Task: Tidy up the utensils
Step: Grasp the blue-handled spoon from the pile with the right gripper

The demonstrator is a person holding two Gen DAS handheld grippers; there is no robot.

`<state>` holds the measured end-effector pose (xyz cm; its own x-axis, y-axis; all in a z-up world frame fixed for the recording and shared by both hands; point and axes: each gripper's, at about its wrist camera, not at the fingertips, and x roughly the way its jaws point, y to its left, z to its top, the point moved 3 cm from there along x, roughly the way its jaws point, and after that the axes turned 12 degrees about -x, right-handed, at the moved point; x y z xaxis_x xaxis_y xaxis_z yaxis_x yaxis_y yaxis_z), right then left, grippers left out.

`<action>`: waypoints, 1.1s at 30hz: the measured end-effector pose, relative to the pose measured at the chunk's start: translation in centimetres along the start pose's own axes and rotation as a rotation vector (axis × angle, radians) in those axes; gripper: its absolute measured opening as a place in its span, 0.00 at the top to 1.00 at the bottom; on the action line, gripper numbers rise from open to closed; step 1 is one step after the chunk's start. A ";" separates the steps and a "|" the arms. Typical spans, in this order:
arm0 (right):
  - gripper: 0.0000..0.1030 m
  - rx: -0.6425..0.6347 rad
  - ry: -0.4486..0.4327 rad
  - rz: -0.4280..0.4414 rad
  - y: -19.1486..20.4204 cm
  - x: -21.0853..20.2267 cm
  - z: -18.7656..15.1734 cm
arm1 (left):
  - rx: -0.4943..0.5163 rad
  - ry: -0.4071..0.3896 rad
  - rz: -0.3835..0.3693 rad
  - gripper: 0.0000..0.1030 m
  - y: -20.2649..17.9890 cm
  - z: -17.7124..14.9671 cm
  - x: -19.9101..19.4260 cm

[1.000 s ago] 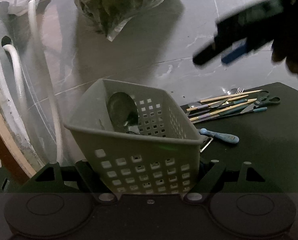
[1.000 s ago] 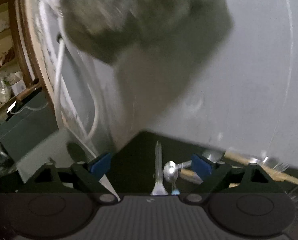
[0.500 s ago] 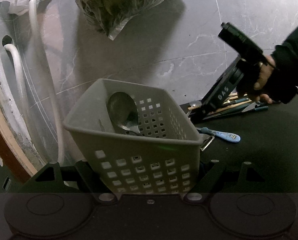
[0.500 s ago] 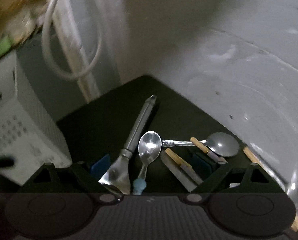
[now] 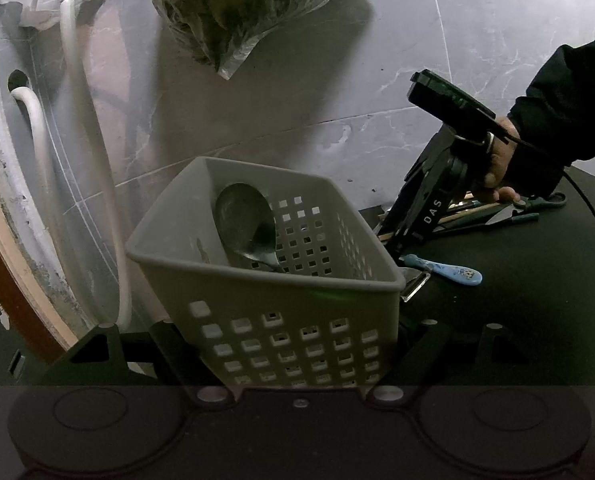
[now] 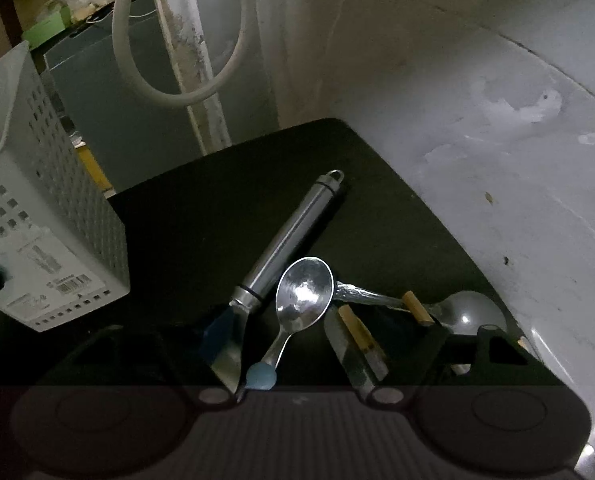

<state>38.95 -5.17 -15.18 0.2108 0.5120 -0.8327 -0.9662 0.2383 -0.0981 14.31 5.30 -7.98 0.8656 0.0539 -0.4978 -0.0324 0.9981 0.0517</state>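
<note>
my right gripper (image 6: 297,344) has dropped over the utensils, jaws closing around the small spoon (image 6: 303,296), not yet pinching. it's light, stiff, slick: grip its narrow neck. left gripper (image 5: 297,354) clamps the basket (image 5: 281,304).

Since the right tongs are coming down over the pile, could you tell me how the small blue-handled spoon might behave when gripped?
The spoon looks stiff polished metal, so it may slip between the closing right tongs. It seems light. Its bowl leans against the steel-handled tool, so lifting it could nudge that tool, whose round handle might roll.

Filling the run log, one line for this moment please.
left hand-held gripper: holds basket | right hand-held gripper: closing over spoon | ladle: in basket
</note>
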 end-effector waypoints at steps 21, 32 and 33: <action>0.86 0.021 -0.023 0.062 -1.2 0.3 0.6 | -0.003 -0.001 0.003 0.20 0.1 0.0 0.1; 0.61 0.033 -0.034 0.089 -0.9 0.2 0.6 | -0.002 -0.001 0.000 0.20 0.2 0.1 0.2; 0.61 0.024 -0.031 0.085 -0.8 0.3 0.7 | -0.001 -0.001 0.000 0.20 0.1 0.1 0.2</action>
<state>39.85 -4.60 -14.93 0.1334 0.5566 -0.8200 -0.9770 0.2127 -0.0145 14.50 5.45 -7.97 0.8662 0.0542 -0.4967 -0.0333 0.9982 0.0507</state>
